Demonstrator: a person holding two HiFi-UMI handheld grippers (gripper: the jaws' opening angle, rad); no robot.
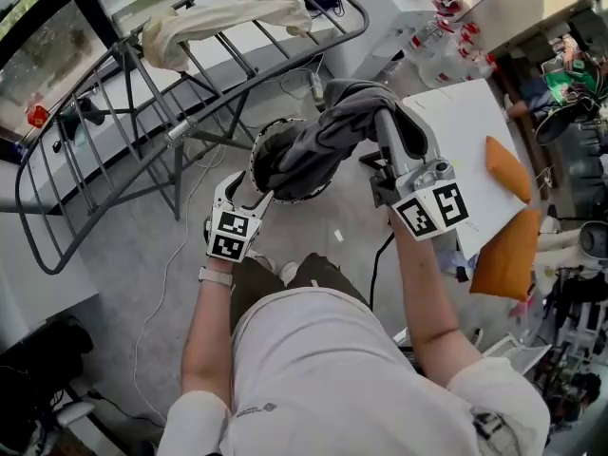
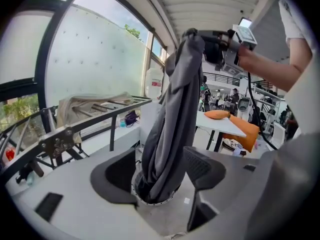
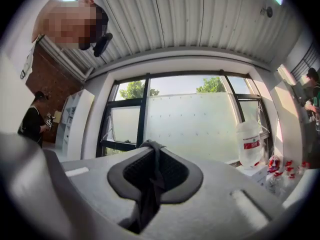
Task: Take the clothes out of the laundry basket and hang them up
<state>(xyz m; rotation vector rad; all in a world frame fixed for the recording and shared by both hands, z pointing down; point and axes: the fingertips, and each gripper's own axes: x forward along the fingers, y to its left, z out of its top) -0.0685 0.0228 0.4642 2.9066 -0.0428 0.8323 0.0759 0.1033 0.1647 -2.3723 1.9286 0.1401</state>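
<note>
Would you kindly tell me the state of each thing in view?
Grey garment: hanging, lower end in the basket.
Right gripper: fingers shut on the grey garment.
Left gripper: fingers open, holding nothing.
Drying rack: unfolded, cream cloth draped over it.

Lab-like workshop hall: corrugated ceiling, big windows, white worktable, equipment clutter.

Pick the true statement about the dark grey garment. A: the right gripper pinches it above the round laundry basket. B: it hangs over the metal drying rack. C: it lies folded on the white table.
A: the right gripper is shut on a fold of the dark grey garment, which trails down into the round laundry basket.
</note>
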